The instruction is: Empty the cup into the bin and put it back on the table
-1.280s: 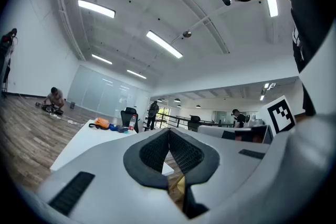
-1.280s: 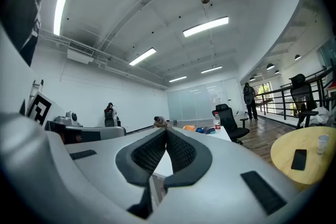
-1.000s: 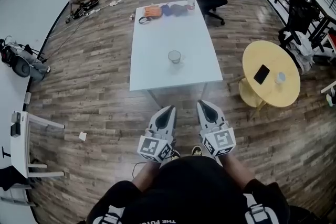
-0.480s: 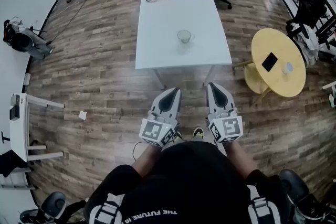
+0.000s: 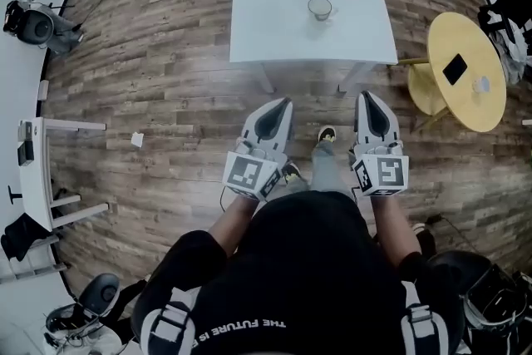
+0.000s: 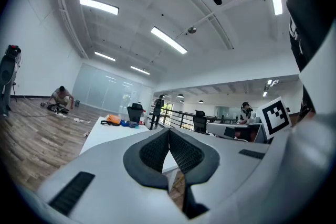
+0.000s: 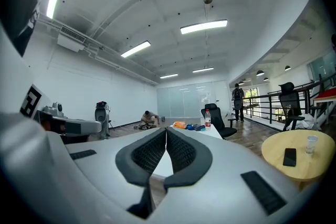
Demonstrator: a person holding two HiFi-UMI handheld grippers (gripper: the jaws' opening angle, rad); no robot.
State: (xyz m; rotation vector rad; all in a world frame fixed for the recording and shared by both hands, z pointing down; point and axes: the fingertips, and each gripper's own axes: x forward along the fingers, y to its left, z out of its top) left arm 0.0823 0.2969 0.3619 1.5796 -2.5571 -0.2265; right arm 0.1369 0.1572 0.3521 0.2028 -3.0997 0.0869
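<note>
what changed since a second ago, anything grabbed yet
The person has stepped closer to the white table; it and the cup on it show higher and larger in the head view. Nothing grasped or released. The left gripper and right gripper stay shut, empty, side by side.

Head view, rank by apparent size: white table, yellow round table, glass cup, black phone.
1. white table
2. yellow round table
3. glass cup and black phone look about alike, so they are not ranked against each other.
</note>
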